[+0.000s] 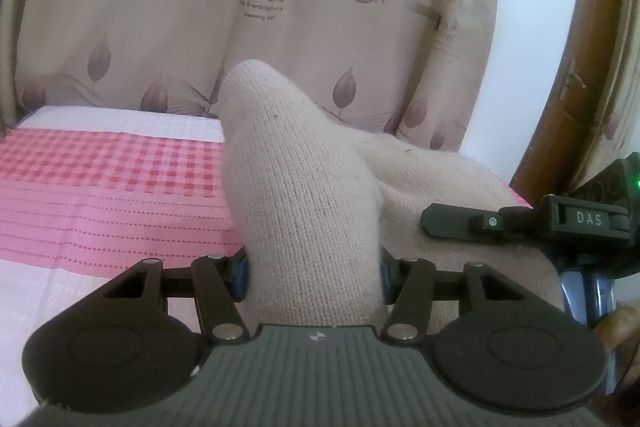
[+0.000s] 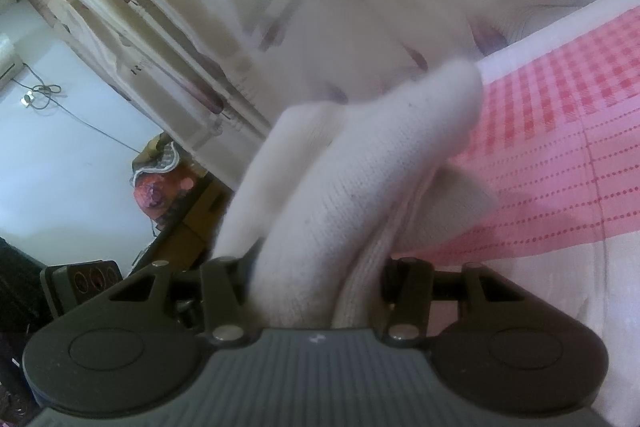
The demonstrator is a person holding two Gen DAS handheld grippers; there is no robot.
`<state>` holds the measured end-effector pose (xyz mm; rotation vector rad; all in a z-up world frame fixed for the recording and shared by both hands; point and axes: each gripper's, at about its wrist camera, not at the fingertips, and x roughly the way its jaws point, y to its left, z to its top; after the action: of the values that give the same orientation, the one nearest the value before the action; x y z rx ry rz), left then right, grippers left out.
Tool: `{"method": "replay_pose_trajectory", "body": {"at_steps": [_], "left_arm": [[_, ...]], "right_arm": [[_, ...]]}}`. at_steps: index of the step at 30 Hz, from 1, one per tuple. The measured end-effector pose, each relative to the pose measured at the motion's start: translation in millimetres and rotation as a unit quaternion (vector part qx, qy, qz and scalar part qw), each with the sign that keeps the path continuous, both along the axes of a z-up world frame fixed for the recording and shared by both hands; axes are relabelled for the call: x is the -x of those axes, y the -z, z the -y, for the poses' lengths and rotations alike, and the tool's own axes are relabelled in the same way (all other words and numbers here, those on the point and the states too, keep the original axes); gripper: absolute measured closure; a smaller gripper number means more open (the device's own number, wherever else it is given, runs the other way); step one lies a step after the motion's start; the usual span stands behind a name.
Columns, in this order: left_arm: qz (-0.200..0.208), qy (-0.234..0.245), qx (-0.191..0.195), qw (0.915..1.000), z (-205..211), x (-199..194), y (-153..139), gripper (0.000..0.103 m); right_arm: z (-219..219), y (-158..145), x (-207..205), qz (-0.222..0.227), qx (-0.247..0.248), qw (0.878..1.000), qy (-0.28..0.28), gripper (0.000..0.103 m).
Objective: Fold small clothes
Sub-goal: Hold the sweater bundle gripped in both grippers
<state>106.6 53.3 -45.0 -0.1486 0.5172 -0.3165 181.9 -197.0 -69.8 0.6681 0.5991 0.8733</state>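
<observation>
**Both grippers clamped on the knit garment above the bed**

Through the left wrist camera I saw my left gripper with its jaws about half closed, pressing on a bunched fold of the cream knit garment that rose up and forward between them. The rest of the cloth spread off to the right, where the right gripper reached in from the frame's edge, touching the fabric.

In the right wrist view, which was tilted and blurred, my right gripper had its jaws set about as wide, closed around another thick fold of the garment, ribbed hem included. The cloth stood lifted over the pink checked bed cover. A leaf-print curtain hung behind the bed.
</observation>
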Motion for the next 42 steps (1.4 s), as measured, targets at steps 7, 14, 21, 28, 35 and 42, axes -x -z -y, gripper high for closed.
{"method": "replay_pose_trajectory", "body": {"at_steps": [7,14,21,28,35,42], "left_arm": [[0.015,-0.002,-0.001,0.9999,4.6,18.1,-11.2,0.048],[0.03,-0.001,0.0,0.9995,8.0,32.9,-23.1,0.048],[0.045,-0.002,0.0,0.999,10.8,44.5,-32.4,0.048],[0.054,-0.002,-0.001,0.9986,13.0,51.3,-38.1,0.048],[0.053,-0.002,0.0,0.9986,14.0,48.0,-36.3,0.048],[0.044,-0.003,0.0,0.999,17.6,35.5,-29.6,0.048]], "right_arm": [[2.4,-9.4,14.9,0.013,-0.005,1.0,0.003,0.052],[2.7,-21.4,28.0,0.032,-0.003,0.999,0.005,0.052],[3.7,-34.2,37.5,0.049,-0.004,0.999,0.008,0.052],[3.2,-40.4,44.7,0.057,-0.005,0.998,0.008,0.051],[4.6,-40.0,42.0,0.058,-0.005,0.998,0.008,0.052],[6.3,-33.7,34.9,0.051,-0.006,0.999,0.01,0.052]]}}
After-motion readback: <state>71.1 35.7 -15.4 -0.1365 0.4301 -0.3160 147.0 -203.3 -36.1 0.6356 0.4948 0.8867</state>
